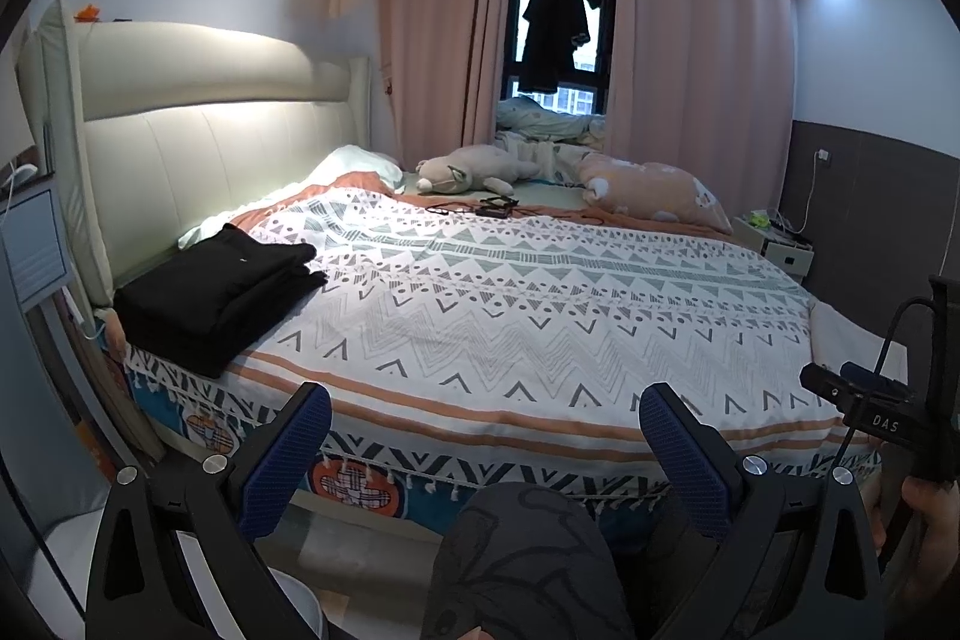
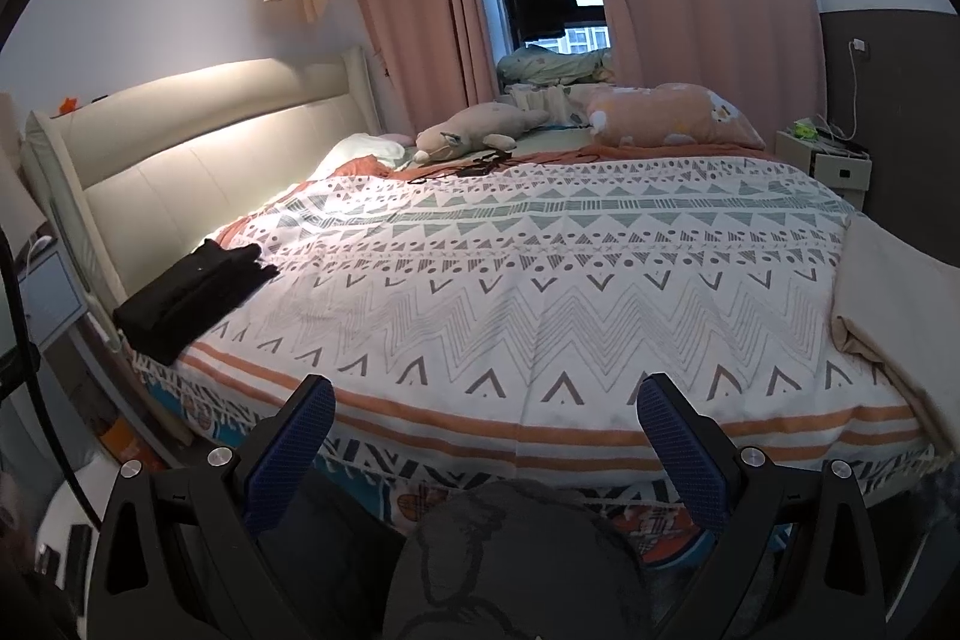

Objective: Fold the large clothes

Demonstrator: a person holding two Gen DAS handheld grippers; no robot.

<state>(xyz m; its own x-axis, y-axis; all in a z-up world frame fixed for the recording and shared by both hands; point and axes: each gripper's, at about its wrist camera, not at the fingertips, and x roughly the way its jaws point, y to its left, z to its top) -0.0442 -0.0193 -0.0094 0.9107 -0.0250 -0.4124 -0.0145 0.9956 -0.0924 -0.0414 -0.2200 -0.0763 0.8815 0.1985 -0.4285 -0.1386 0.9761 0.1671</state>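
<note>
A: Black folded clothes (image 1: 219,295) sit stacked at the near left corner of the bed (image 1: 540,292), just beside the padded headboard (image 1: 180,148). One edge of the stack runs close to the bed's near edge, above the tasselled fringe.

B: And the room around them?

A: The patterned bedspread (image 2: 540,280) lies flat and bare from the stack across to the right side. Further back are a plush toy (image 1: 474,169), a pink pillow (image 1: 651,190) and some dark cables (image 1: 480,207); all well apart from the stack.

B: The tongs?

A: Left tongs (image 1: 480,454) stand wide apart, holding nothing, hovering in front of the bed's near edge. Right tongs (image 2: 486,451) likewise spread apart and empty, at the same edge. A dark grey printed garment (image 2: 510,562) lies low between the fingers in both views.

B: What is hard to make out?

A: That grey garment is cut off by the bottom of the frame, so its shape is unclear. In the left view, a hand (image 1: 927,514) shows only partly at the right edge, gripping the other device. A beige cloth (image 2: 888,292) at the bed's right side runs out of view. How many pieces make up the black stack cannot be told.
</note>
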